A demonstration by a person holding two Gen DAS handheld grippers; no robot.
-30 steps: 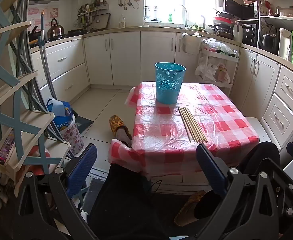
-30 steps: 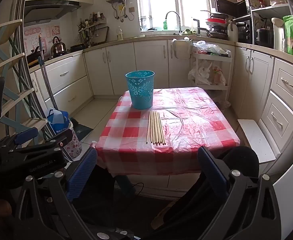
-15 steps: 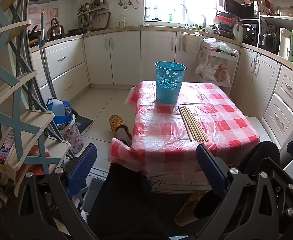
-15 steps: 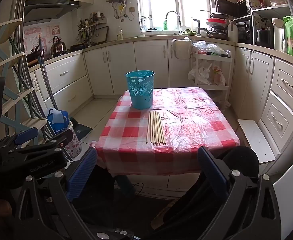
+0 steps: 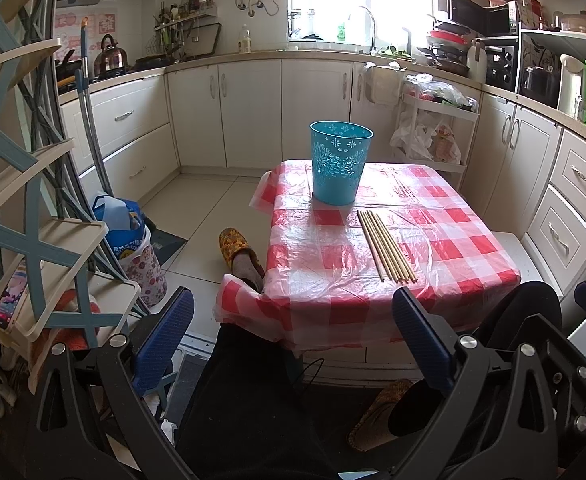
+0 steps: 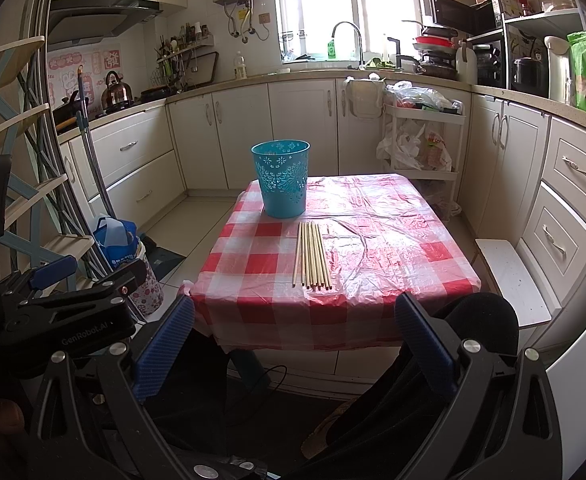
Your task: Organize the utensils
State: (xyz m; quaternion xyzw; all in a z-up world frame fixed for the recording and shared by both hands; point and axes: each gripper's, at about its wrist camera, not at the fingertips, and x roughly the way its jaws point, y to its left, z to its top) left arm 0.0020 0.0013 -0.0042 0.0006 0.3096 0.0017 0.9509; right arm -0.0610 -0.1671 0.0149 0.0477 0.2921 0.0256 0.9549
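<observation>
Chopsticks laid ready on the table, both grippers waiting low and empty.

Left wrist view: left gripper (image 5: 293, 340) spread wide, holding nothing; chopsticks (image 5: 387, 246) lie at frame centre-right, near the blue bucket (image 5: 340, 168), probably their holder. Right wrist view: right gripper (image 6: 295, 342) likewise agape and empty, chopsticks (image 6: 312, 255) dead centre, lined up for picking.

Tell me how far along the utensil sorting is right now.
Nothing looks done yet: all the chopsticks lie in a row on the checked tablecloth, beside the blue bucket. Nothing is in hand; the left gripper and right gripper are both open, short of the table. Every chopstick remains to move.
</observation>
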